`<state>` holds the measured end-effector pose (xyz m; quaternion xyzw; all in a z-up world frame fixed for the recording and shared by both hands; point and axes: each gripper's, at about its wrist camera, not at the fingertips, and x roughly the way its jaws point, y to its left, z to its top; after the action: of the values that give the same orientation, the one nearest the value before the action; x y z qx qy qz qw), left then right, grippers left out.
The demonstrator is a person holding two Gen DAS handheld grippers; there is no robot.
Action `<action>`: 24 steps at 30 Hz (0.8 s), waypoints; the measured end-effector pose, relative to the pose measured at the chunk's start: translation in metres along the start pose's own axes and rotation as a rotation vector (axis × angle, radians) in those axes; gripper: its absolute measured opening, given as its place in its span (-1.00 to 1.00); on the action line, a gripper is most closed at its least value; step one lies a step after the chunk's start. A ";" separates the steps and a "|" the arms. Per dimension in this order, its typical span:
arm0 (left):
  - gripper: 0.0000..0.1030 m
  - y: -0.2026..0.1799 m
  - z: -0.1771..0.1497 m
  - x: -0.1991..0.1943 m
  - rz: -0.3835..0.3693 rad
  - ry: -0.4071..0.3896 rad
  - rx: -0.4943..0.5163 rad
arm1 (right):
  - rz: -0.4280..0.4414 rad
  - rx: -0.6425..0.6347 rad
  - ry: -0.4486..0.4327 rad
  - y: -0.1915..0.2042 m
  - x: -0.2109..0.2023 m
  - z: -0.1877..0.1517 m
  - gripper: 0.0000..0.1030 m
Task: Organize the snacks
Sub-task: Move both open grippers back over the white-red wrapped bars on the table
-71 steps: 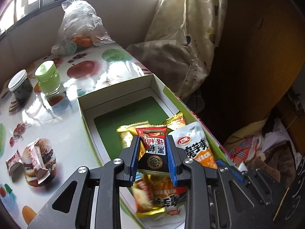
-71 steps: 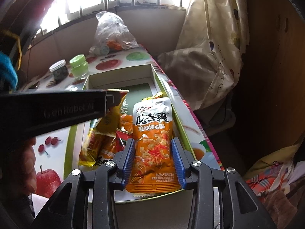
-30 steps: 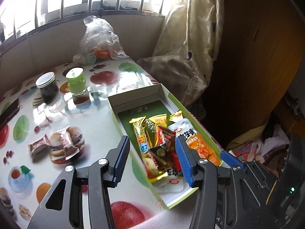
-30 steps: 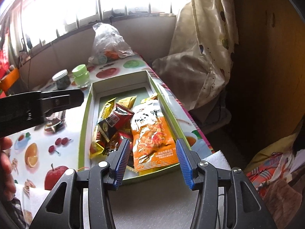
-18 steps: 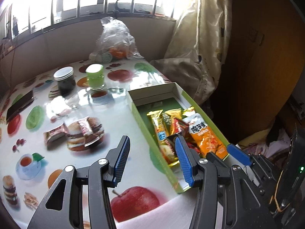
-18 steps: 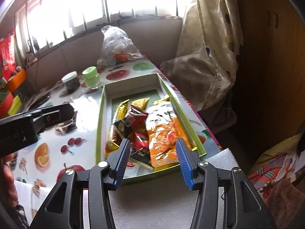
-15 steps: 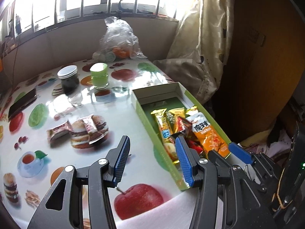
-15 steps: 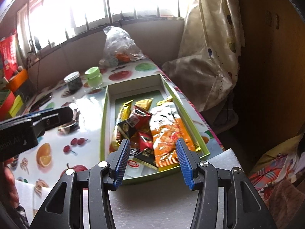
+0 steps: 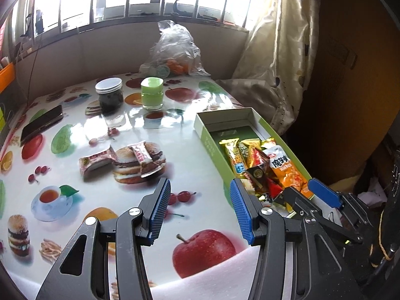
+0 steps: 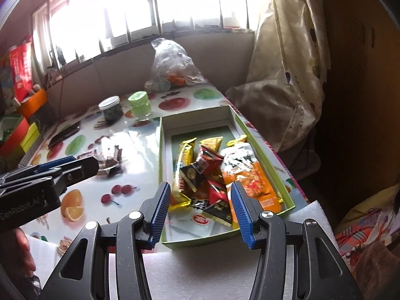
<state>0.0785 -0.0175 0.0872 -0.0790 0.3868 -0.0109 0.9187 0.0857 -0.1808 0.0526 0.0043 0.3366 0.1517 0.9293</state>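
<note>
A green cardboard box (image 9: pixel 208 141) (image 10: pixel 160 150) lies at the table's right edge. It holds several snack packets, among them an orange pouch (image 9: pixel 287 170) (image 10: pixel 252 175) and a red and black packet (image 10: pixel 207 165). Two pink-wrapped snacks (image 9: pixel 96 158) (image 9: pixel 140 152) lie on the table left of the box. My left gripper (image 9: pixel 200 207) is open and empty, above the table's near side, left of the box. My right gripper (image 10: pixel 200 205) is open and empty, above the box's near end.
A dark jar (image 9: pixel 110 95), a green jar (image 9: pixel 152 92), a clear plastic bag (image 9: pixel 175 50) and a phone (image 9: pixel 41 123) stand farther back. White foam (image 10: pixel 200 272) lies at the near edge. A curtain (image 9: pixel 272 57) hangs right.
Both grippers let go of their packets, which now lie in the box, opened, and drew back and up. The left one turned left over the table.
</note>
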 end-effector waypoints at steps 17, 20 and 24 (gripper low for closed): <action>-0.01 0.047 -0.003 -0.004 0.039 -0.002 -0.046 | 0.060 -0.076 -0.006 0.047 0.015 0.020 -0.04; -0.01 0.057 -0.002 -0.003 0.052 0.000 -0.051 | 0.076 -0.081 -0.003 0.056 0.021 0.025 -0.04; -0.01 0.073 0.000 -0.002 0.070 0.001 -0.067 | 0.097 -0.092 0.011 0.066 0.031 0.031 -0.04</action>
<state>0.0746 0.0551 0.0775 -0.0962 0.3898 0.0341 0.9152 0.1091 -0.1065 0.0643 -0.0230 0.3337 0.2119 0.9183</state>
